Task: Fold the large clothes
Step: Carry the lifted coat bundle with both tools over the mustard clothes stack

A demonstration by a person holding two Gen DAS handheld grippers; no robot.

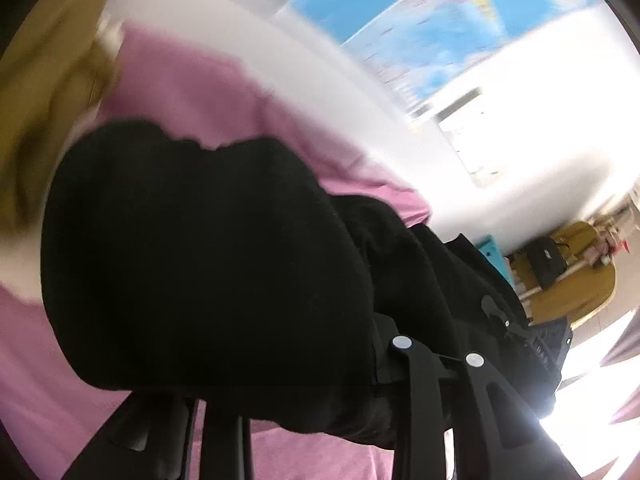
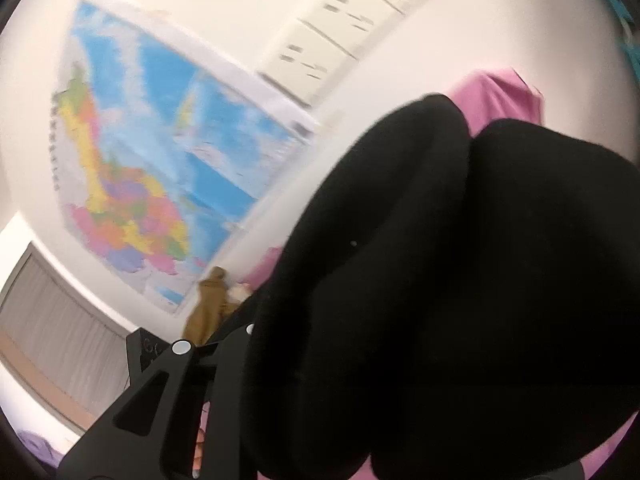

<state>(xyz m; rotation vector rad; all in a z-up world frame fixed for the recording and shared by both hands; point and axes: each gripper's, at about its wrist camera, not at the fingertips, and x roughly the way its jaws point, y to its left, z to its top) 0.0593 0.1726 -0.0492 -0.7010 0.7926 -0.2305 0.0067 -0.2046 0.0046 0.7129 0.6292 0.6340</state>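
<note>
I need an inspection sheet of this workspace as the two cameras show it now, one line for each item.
Surface: pink cloth lies below the lifted garment; what it covers is not visible.
Job's things: black garment raised, bunched and hanging in front of both cameras.
Clutter: brown garment at the pink cloth's edge; yellow-brown pile farther off.
Grippers: left claw and right claw both draped by the black garment; fingers close together, the grasp itself is hidden.
Cables: nothing seen.
Surroundings: white wall with a coloured map; pale curtain. Both views are blurred.
</note>
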